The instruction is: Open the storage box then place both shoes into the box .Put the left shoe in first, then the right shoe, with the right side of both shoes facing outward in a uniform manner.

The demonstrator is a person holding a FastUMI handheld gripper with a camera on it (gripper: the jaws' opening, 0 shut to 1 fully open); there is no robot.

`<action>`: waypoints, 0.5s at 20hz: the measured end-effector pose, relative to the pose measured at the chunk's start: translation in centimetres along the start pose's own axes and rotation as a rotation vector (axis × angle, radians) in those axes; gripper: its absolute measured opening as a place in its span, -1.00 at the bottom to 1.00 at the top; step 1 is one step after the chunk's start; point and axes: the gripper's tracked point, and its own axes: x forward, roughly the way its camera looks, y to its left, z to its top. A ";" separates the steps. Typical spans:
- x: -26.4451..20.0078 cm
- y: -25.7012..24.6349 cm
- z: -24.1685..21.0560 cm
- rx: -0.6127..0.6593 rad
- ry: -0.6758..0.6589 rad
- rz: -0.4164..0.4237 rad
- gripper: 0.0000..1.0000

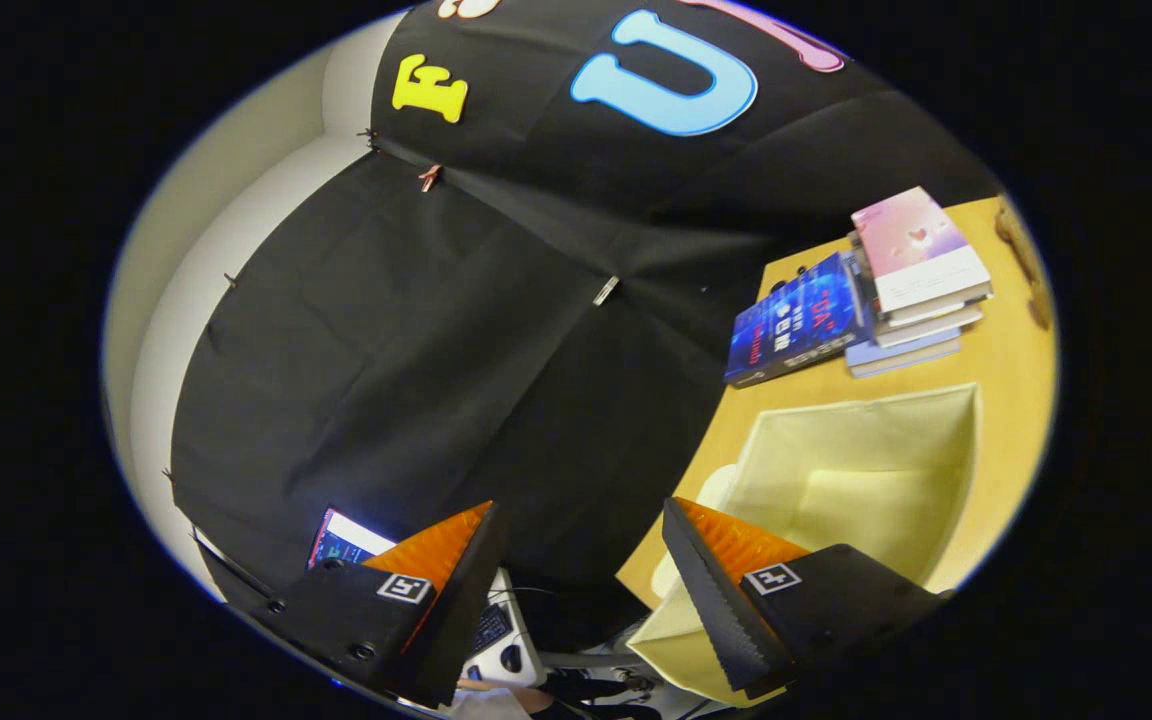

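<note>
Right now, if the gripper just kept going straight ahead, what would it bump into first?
Probably the black cloth wall. The gripper has its fingers open with nothing between them, and they aim at the cloth. The storage box and books sit off to one side. Depth is hard to judge.

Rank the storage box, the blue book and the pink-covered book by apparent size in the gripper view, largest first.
1. Storage box, open, just beyond the open tongs; nearness inflates it.
2. Blue book, leaning on the stack.
3. Pink-covered book, atop the stack; close to the blue one, so unsure.
</note>
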 end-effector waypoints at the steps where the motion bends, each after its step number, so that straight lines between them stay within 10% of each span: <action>1: -1.4 -1.1 0.3 -0.022 -0.008 -0.039 0.94; 10: -14.4 -13.3 0.7 -0.106 -0.012 -0.390 0.94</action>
